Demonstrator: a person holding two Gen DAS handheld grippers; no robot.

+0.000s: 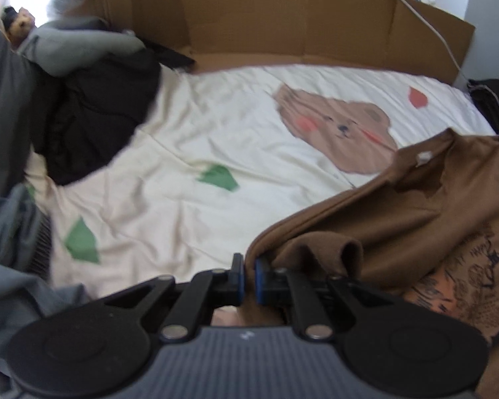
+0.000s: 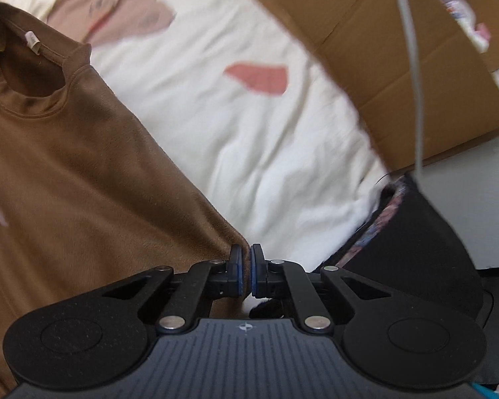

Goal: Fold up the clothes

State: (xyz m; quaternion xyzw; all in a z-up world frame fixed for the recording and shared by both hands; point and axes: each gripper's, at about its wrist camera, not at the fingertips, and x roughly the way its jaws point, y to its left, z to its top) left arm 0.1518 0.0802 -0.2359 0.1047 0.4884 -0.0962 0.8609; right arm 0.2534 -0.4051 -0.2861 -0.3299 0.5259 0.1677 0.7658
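A brown T-shirt with a dark printed graphic hangs lifted over the bed at the right of the left wrist view. My left gripper is shut on a bunched edge of it. In the right wrist view the same brown T-shirt fills the left side, its round collar and white neck tag at upper left. My right gripper is shut on its shoulder edge, cloth pinched between the blue pads.
A cream bedsheet with a bear print and green and red patches covers the bed. Dark and grey clothes are piled at the left. Cardboard panels line the far edge. A white cable hangs at the right beside a black bag.
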